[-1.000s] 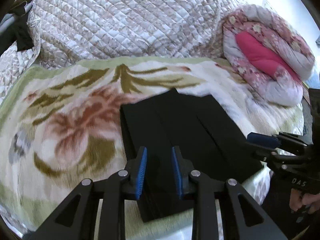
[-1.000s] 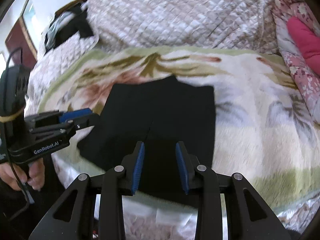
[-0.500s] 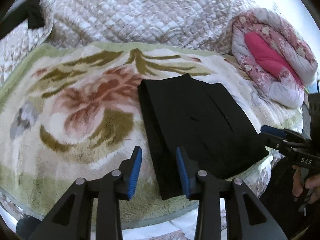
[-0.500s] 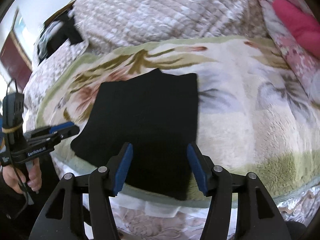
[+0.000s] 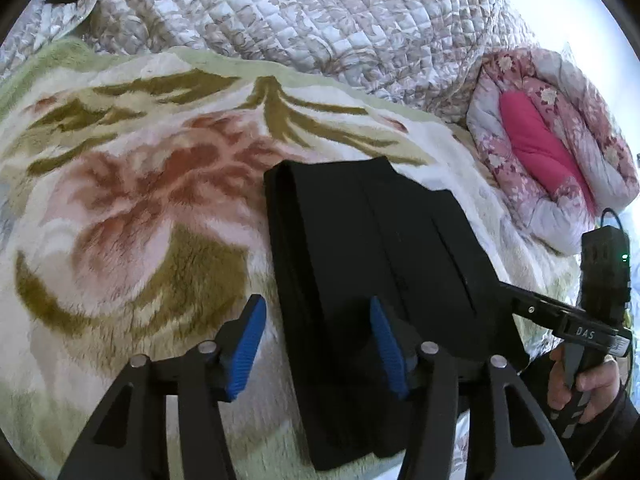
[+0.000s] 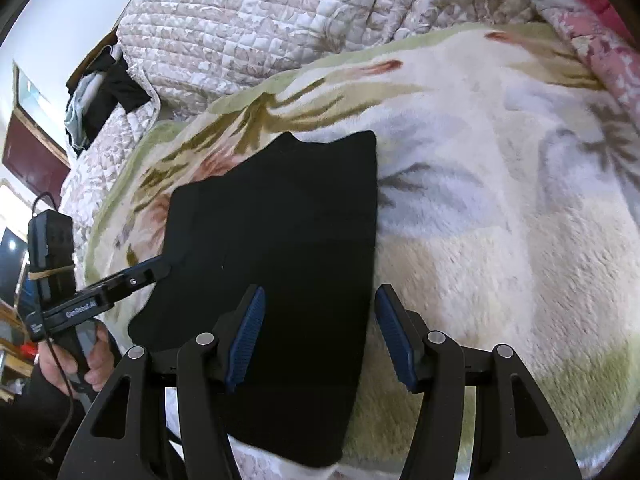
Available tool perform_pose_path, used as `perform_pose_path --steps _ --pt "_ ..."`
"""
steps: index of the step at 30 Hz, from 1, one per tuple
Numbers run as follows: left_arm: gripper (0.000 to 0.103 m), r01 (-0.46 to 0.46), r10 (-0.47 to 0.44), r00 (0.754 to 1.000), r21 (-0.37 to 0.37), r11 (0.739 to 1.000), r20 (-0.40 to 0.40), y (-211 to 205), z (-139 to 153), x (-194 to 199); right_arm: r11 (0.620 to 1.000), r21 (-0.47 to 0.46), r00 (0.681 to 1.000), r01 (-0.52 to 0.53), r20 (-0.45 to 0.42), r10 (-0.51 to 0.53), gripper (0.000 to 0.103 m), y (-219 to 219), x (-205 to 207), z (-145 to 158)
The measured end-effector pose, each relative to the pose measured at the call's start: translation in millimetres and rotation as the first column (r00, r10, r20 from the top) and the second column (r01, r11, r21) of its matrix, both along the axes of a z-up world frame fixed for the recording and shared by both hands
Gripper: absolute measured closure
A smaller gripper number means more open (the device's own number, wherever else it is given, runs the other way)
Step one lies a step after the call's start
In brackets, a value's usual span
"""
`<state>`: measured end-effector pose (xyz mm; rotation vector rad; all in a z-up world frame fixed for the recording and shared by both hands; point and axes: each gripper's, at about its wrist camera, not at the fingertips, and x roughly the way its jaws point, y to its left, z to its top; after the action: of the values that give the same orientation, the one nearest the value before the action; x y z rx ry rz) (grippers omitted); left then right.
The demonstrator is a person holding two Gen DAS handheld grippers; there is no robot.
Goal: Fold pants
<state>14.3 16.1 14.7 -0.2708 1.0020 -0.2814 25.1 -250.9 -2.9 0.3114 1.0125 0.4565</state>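
Note:
The black pants (image 5: pixel 372 264) lie folded in a flat stack on the flowered fleece blanket (image 5: pixel 132 208). My left gripper (image 5: pixel 318 338) is open, its jaws astride the stack's left edge near the front. In the right wrist view the pants (image 6: pixel 280 240) lie the same way, and my right gripper (image 6: pixel 320 332) is open astride their right edge. Each gripper shows in the other's view: the right one (image 5: pixel 520 300) at the stack's right side, the left one (image 6: pixel 160 270) at its left corner.
A quilted beige bedspread (image 5: pixel 304 16) is bunched along the back. A rolled pink floral quilt (image 5: pixel 552 152) lies at the right. Dark clothes (image 6: pixel 108 96) hang at the far left. The bed's front edge is just below the pants.
Both grippers have opened wider and shifted outward, the left one to the stack's left edge and the right one to its right edge. The pants have stayed flat.

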Motion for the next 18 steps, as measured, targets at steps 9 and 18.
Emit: perform_pose_path --steps 9,18 --pt "0.04 0.007 -0.005 1.0 -0.105 0.994 0.019 3.9 -11.4 17.1 0.996 0.087 1.0 0.005 -0.026 -0.003 0.045 -3.0 12.5 -7.3" --pt "0.04 0.0 0.003 1.0 -0.117 0.993 0.023 3.0 -12.3 -20.2 0.988 0.151 0.997 -0.038 -0.055 0.047 0.046 -1.6 -15.0 -13.4"
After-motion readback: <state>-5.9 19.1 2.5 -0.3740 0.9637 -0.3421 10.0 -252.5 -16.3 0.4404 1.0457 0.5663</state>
